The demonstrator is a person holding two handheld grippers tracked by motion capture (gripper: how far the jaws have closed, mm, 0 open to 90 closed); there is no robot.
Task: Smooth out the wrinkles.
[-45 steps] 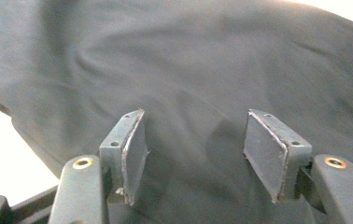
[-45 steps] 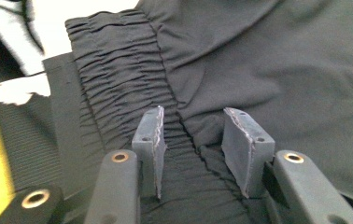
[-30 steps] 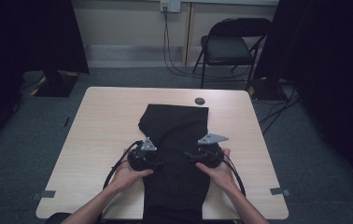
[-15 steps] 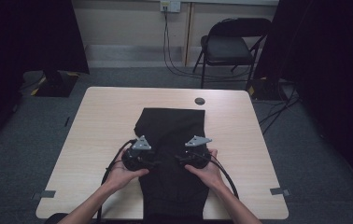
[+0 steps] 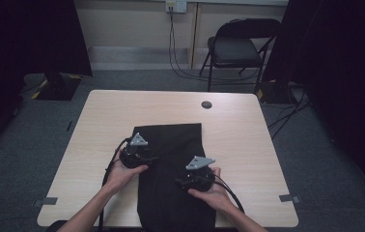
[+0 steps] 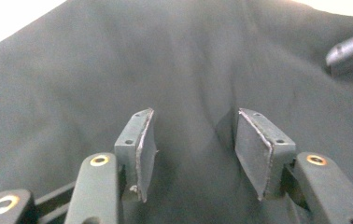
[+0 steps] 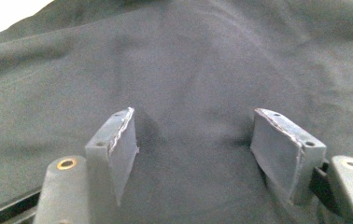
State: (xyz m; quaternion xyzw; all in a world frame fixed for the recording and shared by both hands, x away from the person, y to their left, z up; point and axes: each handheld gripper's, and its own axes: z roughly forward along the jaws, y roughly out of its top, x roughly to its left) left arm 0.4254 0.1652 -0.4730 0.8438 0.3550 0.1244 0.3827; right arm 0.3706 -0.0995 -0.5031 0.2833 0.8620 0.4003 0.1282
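Pale wood table carries a black cloth spread flat. Left gripper has just been opening, jaws parted over bare fabric; right gripper gapes wider, cloth lying beneath and between its pads, unpinched.

Black grippers with grey fingers, brass screws, grey three-cornered plates, black cables.
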